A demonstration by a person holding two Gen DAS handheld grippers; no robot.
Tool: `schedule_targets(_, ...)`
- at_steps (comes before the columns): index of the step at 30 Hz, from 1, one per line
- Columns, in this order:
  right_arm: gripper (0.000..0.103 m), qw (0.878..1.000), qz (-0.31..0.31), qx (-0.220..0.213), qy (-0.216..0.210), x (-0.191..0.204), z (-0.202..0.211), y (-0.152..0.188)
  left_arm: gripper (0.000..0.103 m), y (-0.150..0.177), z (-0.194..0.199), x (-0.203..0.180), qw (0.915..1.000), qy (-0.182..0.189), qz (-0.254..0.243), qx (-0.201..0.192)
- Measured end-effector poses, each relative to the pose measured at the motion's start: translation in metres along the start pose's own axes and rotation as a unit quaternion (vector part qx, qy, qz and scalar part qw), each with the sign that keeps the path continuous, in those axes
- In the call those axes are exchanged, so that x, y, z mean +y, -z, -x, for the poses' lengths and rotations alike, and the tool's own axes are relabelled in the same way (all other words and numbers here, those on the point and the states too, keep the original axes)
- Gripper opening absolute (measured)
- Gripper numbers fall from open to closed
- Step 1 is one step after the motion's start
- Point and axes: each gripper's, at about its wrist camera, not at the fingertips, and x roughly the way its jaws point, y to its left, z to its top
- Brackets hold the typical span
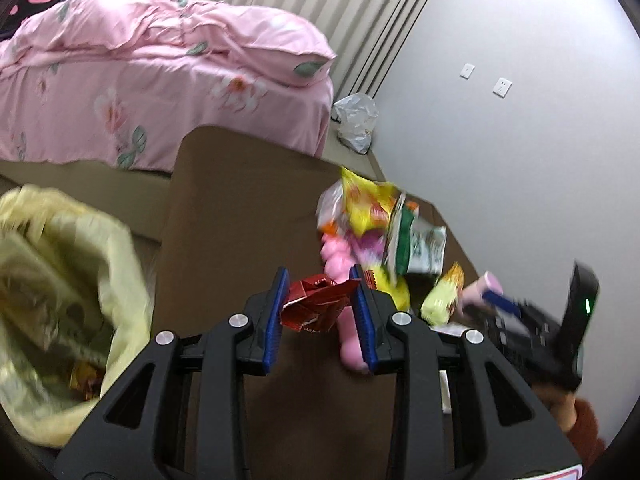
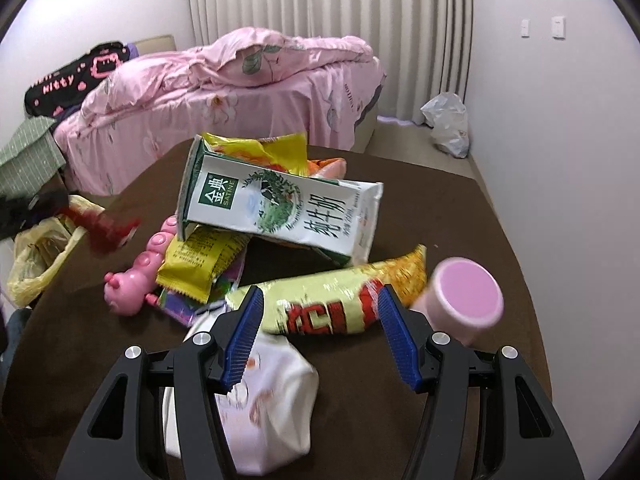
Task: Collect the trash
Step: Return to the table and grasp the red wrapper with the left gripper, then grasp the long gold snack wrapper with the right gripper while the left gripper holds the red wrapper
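My left gripper (image 1: 319,276) is shut on a crumpled red wrapper (image 1: 316,304) and holds it above the brown table (image 1: 224,208), to the right of an open yellow trash bag (image 1: 60,272). The right wrist view shows this wrapper (image 2: 108,228) as a red blur near the bag (image 2: 36,264). My right gripper (image 2: 320,294) is open, with nothing held, above a yellow-green snack packet (image 2: 340,300) and a white crumpled bag (image 2: 272,392). A green and white milk carton (image 2: 280,208) lies on more wrappers behind them.
A pink toy (image 2: 136,276) and a pink cup (image 2: 464,296) lie among the litter. A bed with pink bedding (image 2: 240,80) stands behind the table. A white plastic bag (image 2: 448,124) sits on the floor by the curtain and wall.
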Motion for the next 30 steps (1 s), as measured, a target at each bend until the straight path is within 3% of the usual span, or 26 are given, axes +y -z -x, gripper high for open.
schedule_targets(3,0.053,1.0,0.011,0.013,0.003,0.009,-0.02,-0.014,0.03,0.017,0.005,0.005,0.9999,0.001,0.004,0.011)
schedule_targets(6,0.032,0.999,0.03,0.036,0.003,0.018,-0.04,-0.02,0.035,0.031,0.008,0.004,0.9997,0.001,-0.008,0.024)
schedule_targets(8,0.028,0.998,0.036,0.06,-0.01,0.02,-0.053,-0.02,0.04,0.038,0.012,0.002,0.9993,0.001,-0.027,0.028)
schedule_targets(14,0.028,0.995,0.056,0.07,-0.04,0.023,-0.035,-0.003,0.048,0.044,0.027,0.001,0.9986,0.018,-0.04,0.028)
schedule_targets(21,0.028,0.99,0.103,0.093,-0.005,0.012,0.0,0.038,0.049,0.038,0.036,0.007,0.9994,0.013,-0.029,0.011)
schedule_targets(26,0.029,0.998,0.012,0.051,-0.03,-0.019,0.03,0.044,0.049,0.041,0.03,0.007,0.9995,0.002,-0.023,0.02)
schedule_targets(30,0.039,0.994,-0.096,0.038,-0.042,-0.037,0.022,0.032,0.049,0.041,0.021,0.002,0.9993,-0.02,-0.023,0.023)
